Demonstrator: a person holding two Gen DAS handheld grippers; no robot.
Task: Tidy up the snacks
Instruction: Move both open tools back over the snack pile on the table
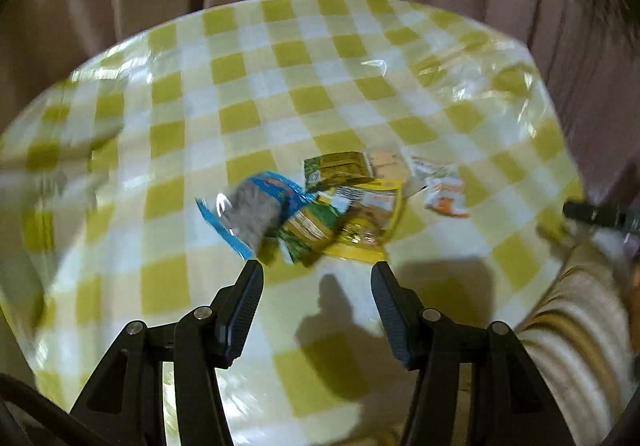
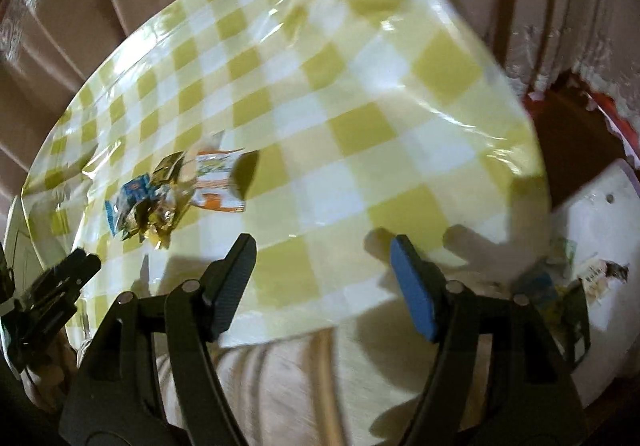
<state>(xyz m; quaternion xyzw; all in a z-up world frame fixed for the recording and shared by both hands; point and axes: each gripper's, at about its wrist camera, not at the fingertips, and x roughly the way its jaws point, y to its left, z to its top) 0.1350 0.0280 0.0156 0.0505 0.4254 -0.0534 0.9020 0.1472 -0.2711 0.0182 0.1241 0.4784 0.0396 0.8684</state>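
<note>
The snacks (image 1: 340, 205) lay heaped mid-table on the checked cloth (image 1: 248, 93), just beyond the left gripper (image 1: 318, 272), whose jaws stood spread and empty. The right gripper (image 2: 324, 246), also spread and empty, hung over the table's near edge, the heap well off to its left.

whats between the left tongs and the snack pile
Nothing but bare checkered tablecloth and shadow: in the left wrist view the open, empty left tongs hang just short of the snack pile.

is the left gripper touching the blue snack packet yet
Apart. The left wrist view shows the left gripper open and empty, with bare tablecloth between its fingertips and the blue packet.
</note>
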